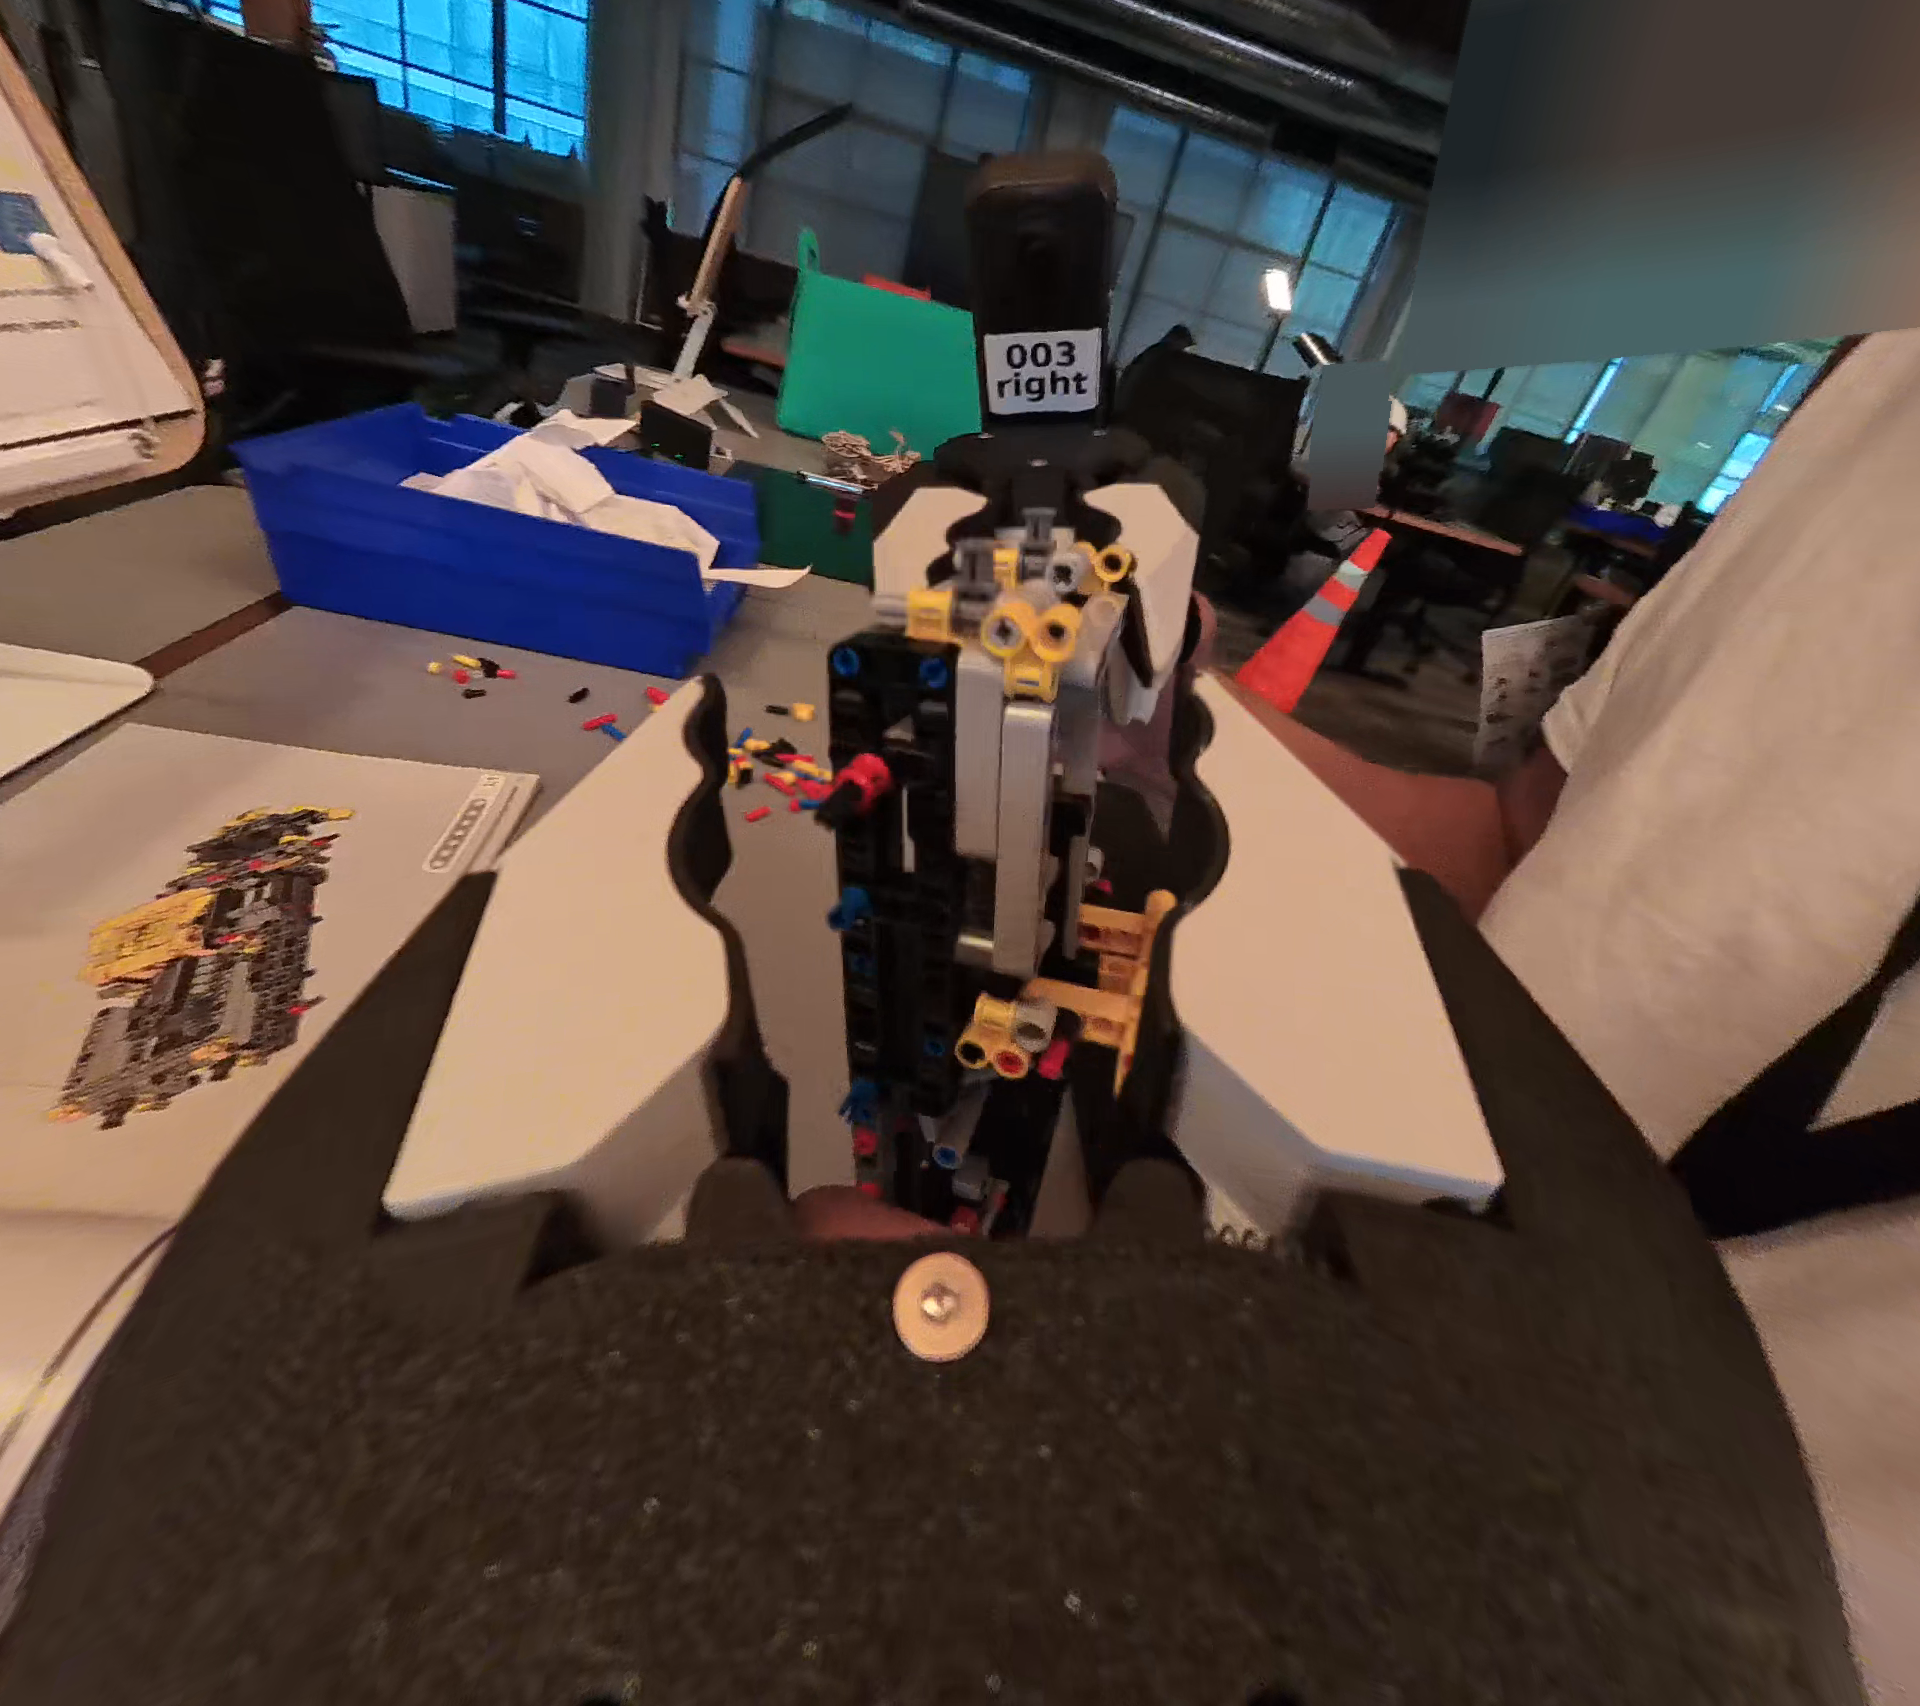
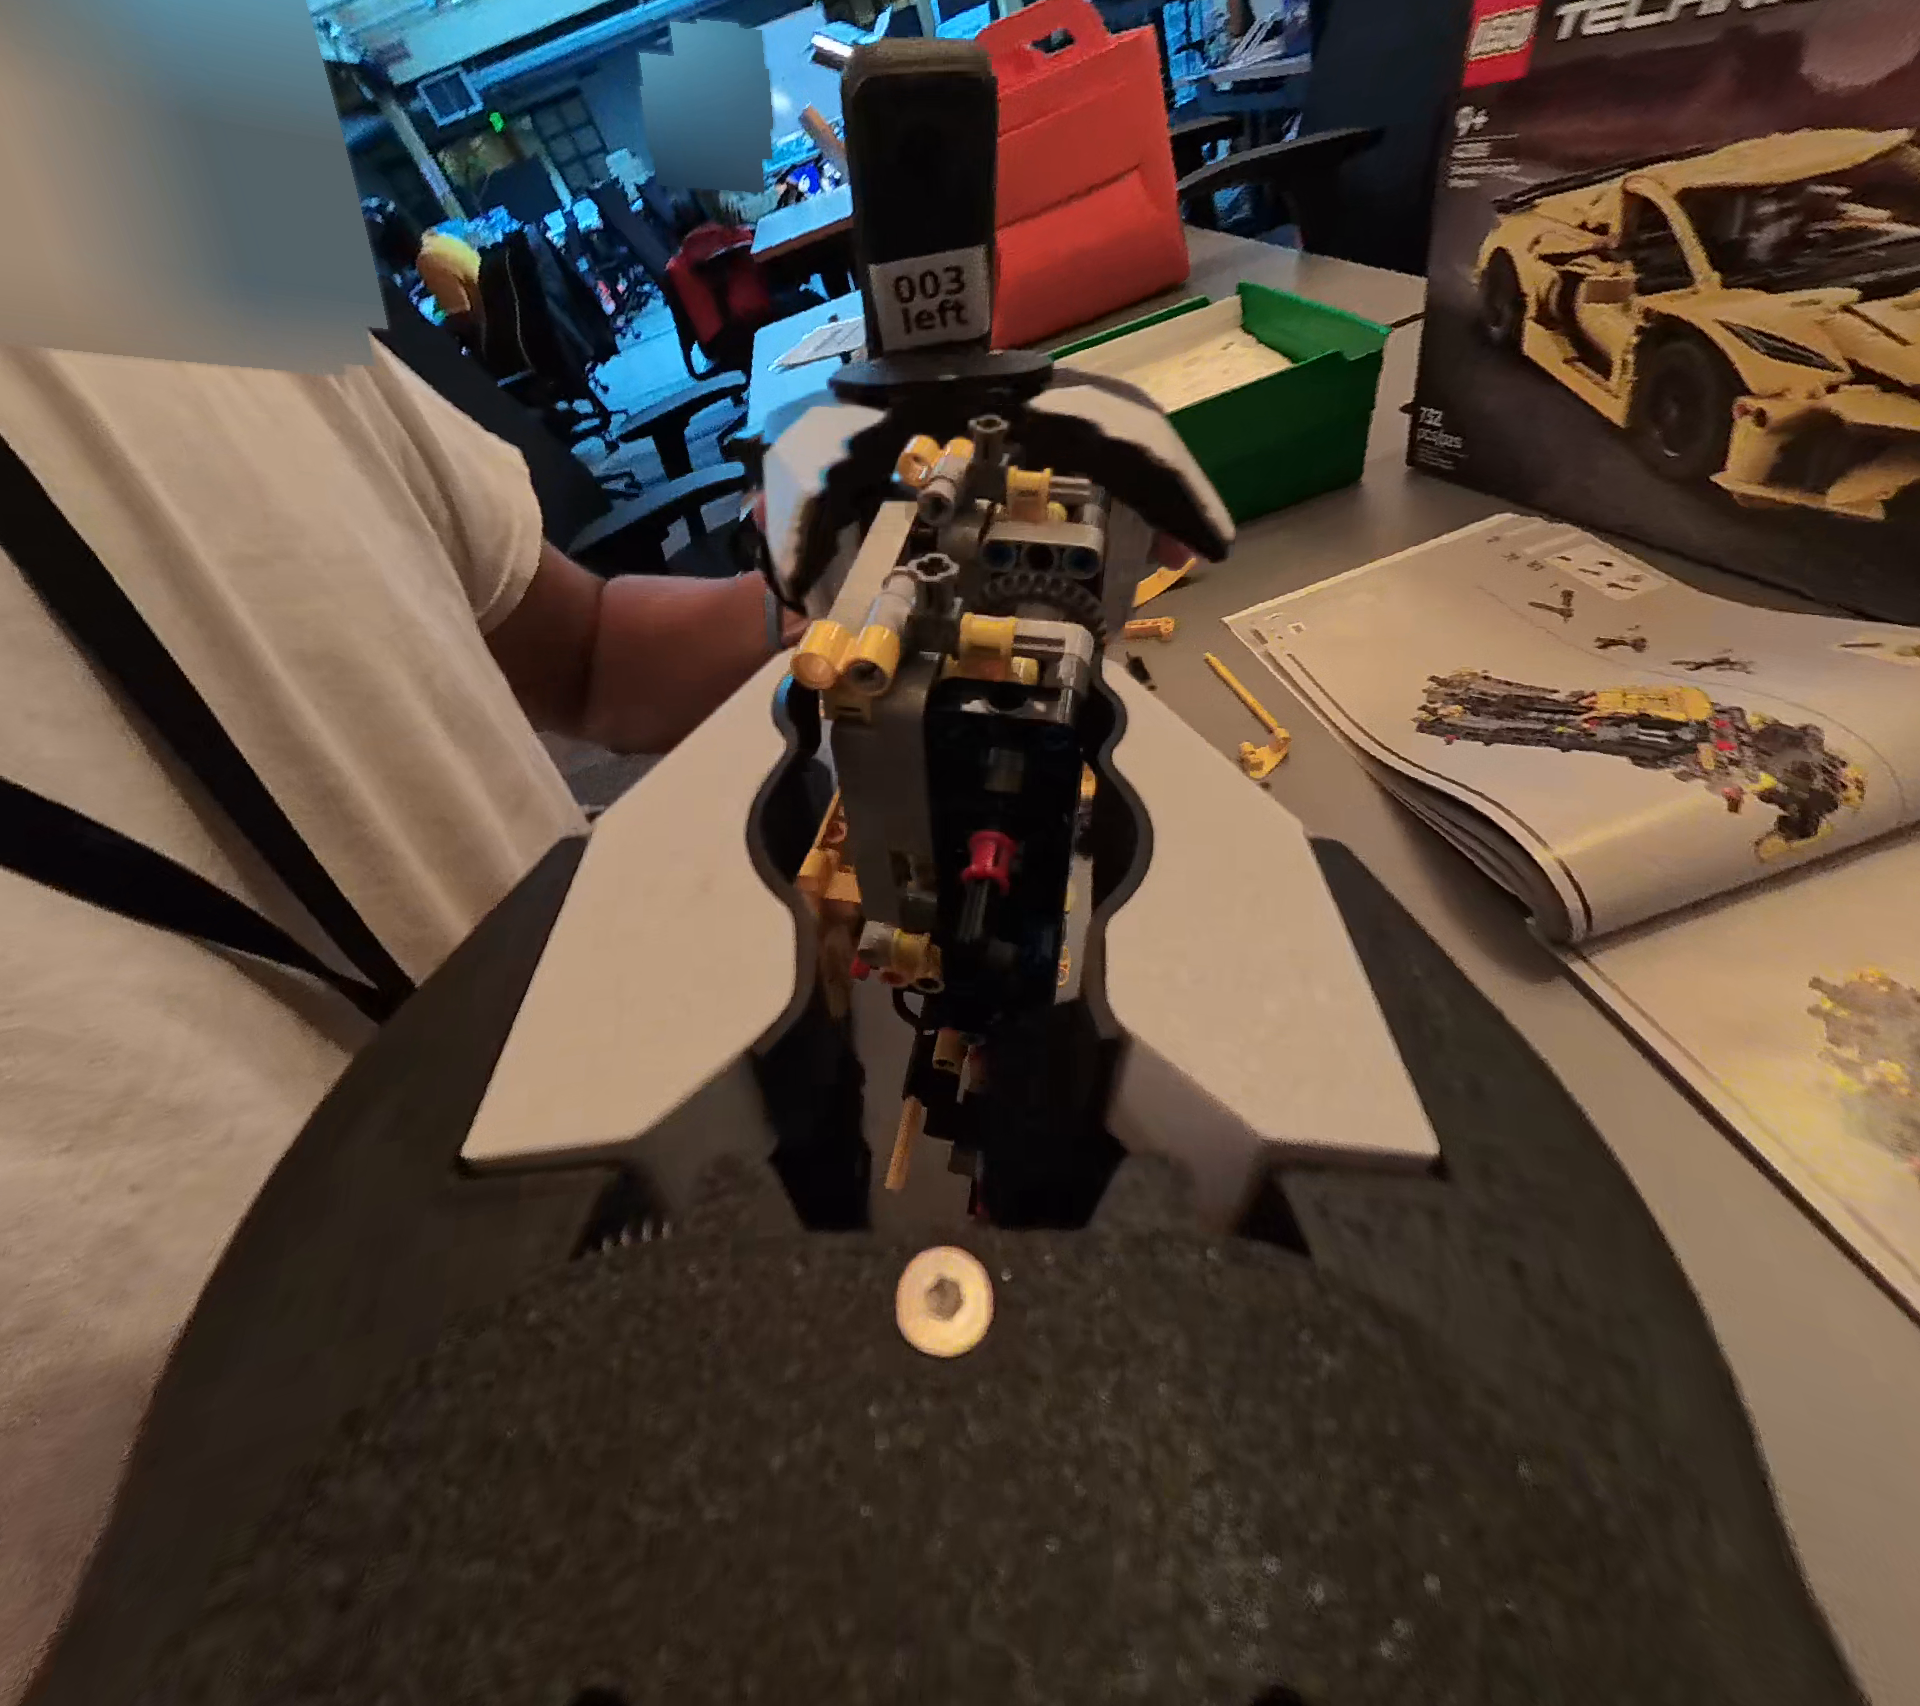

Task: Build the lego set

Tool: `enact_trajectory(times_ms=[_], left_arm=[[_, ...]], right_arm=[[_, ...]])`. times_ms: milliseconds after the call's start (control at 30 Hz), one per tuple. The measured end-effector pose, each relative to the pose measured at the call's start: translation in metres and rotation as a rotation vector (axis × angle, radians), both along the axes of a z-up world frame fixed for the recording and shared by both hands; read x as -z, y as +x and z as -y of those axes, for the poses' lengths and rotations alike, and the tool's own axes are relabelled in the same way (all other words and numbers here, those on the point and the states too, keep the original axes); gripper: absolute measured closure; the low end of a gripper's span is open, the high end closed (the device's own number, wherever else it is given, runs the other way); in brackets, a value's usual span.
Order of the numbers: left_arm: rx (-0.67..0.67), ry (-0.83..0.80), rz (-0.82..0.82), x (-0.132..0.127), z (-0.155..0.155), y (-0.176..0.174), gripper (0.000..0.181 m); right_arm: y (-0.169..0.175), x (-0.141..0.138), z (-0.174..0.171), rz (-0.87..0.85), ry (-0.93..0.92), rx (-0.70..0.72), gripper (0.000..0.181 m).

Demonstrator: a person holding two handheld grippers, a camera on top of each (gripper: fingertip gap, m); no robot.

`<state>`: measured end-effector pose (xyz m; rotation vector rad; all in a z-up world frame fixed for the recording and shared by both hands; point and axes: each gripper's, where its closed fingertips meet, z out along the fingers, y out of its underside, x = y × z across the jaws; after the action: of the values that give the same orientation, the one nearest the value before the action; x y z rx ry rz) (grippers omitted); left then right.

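Above a grey worktable [image 1: 312,690] in an open workshop, the left gripper [image 1: 951,877] and right gripper [image 2: 951,835] each clamp one end of a long black, grey and yellow Lego chassis [image 1: 935,877], seemingly mid-assembly; next, probably free one claw for scattered loose pins [image 1: 774,768].

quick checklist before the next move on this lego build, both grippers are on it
1. Left gripper around near end of the long black, grey and yellow lego assembly: ok, fingers flank it; firm contact cannot tell.
2. Right gripper around the opposite end: ok, same caveat.
3. Assembly lifted off the grey table: ok.
4. Open instruction booklet readable: ok, lies flat beside the build.
5. Small loose red, yellow and black pins within view: ok, scattered on the table.
6. Red pin on the assembly fully seated: cannot tell.
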<state>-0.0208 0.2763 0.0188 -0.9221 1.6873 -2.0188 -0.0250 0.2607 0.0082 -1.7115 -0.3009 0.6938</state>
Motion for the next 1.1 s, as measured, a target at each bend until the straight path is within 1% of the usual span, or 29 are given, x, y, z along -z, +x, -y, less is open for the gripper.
enact_trajectory(times_ms=[67, 133, 167, 200, 267, 300, 367, 400, 500, 567, 700, 833, 900, 1067, 1100], left_arm=[[0.045, 0.013, -0.021, 0.000, 0.007, -0.003, 0.105], [0.082, 0.078, -0.043, 0.008, 0.015, -0.005, 0.118], [0.080, 0.100, -0.036, 0.009, 0.016, -0.005, 0.134], [0.073, 0.111, -0.017, 0.009, 0.017, -0.005, 0.139], [0.086, 0.104, -0.007, 0.008, 0.019, -0.008, 0.138], [0.096, 0.101, -0.008, 0.007, 0.021, -0.011, 0.134], [0.120, 0.082, -0.008, 0.003, 0.026, -0.016, 0.111], [0.132, 0.074, -0.018, 0.002, 0.028, -0.017, 0.105], [0.136, 0.067, -0.025, -0.003, 0.030, -0.018, 0.108], [0.111, 0.056, -0.023, -0.005, 0.026, -0.014, 0.127], [0.093, 0.056, -0.015, -0.005, 0.023, -0.012, 0.128], [0.059, 0.061, -0.017, -0.004, 0.020, -0.009, 0.129], [0.048, 0.065, -0.011, -0.004, 0.021, -0.010, 0.129], [0.054, 0.061, 0.009, -0.006, 0.026, -0.013, 0.129], [0.056, 0.063, 0.014, -0.006, 0.027, -0.013, 0.132]], right_arm=[[-0.006, 0.000, -0.001, 0.027, -0.001, -0.021, 0.132], [-0.010, -0.001, -0.001, 0.035, -0.002, -0.038, 0.131], [-0.012, -0.001, -0.001, 0.035, 0.002, -0.050, 0.132], [-0.014, -0.002, 0.001, 0.035, 0.006, -0.064, 0.131], [-0.016, -0.002, 0.003, 0.051, 0.006, -0.080, 0.131], [-0.017, -0.002, 0.005, 0.056, 0.000, -0.087, 0.131], [-0.015, -0.001, 0.006, 0.065, -0.006, -0.080, 0.132], [-0.015, -0.001, 0.006, 0.068, -0.008, -0.078, 0.131], [-0.016, -0.001, 0.008, 0.081, -0.007, -0.087, 0.131], [-0.018, -0.001, 0.009, 0.086, -0.006, -0.097, 0.131], [-0.015, -0.002, 0.006, 0.068, 0.003, -0.072, 0.132], [-0.009, -0.007, 0.002, 0.032, 0.068, 0.051, 0.130], [-0.011, -0.013, 0.001, -0.015, 0.122, 0.093, 0.122], [-0.015, -0.015, 0.003, -0.054, 0.170, 0.125, 0.128], [-0.015, -0.014, 0.003, -0.055, 0.180, 0.122, 0.128]])
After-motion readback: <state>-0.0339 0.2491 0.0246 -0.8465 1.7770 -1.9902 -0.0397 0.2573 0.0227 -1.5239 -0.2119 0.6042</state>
